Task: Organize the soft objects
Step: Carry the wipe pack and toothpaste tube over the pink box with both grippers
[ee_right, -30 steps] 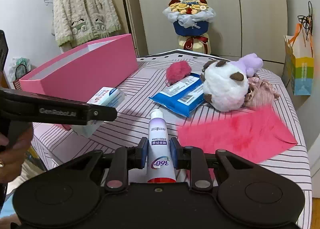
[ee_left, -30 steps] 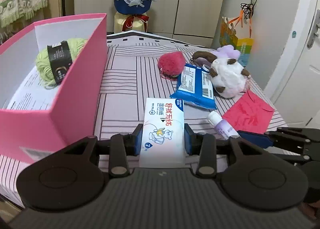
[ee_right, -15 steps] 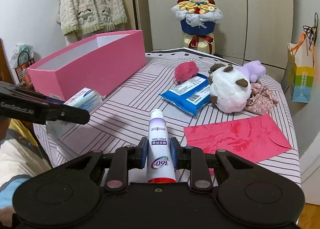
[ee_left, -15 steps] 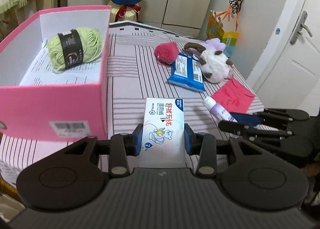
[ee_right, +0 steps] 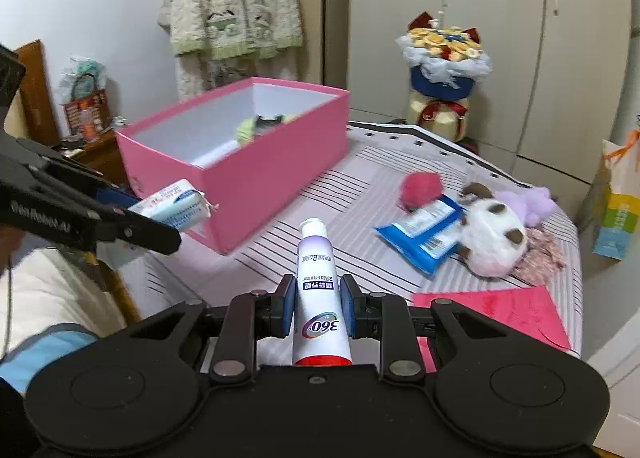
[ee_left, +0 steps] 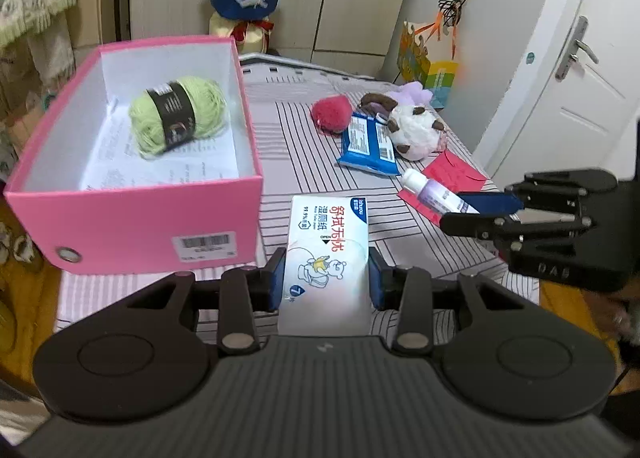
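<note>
Meanwhile left gripper (ee_left: 326, 282) clamps wipes pack (ee_left: 326, 254) beside pink box (ee_left: 132, 225) edge; right gripper (ee_right: 318, 306) clamps tube (ee_right: 318, 298) over bare striped cloth (ee_right: 352, 201).

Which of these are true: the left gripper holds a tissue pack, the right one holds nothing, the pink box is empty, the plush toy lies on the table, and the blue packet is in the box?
1. The left gripper holds a tissue pack. True.
2. The right gripper holds nothing. False: it is shut on a tube.
3. The pink box is empty. False: a green yarn ball lies inside.
4. The plush toy lies on the table. True.
5. The blue packet is in the box. False: it lies on the table beside the plush toy.
</note>
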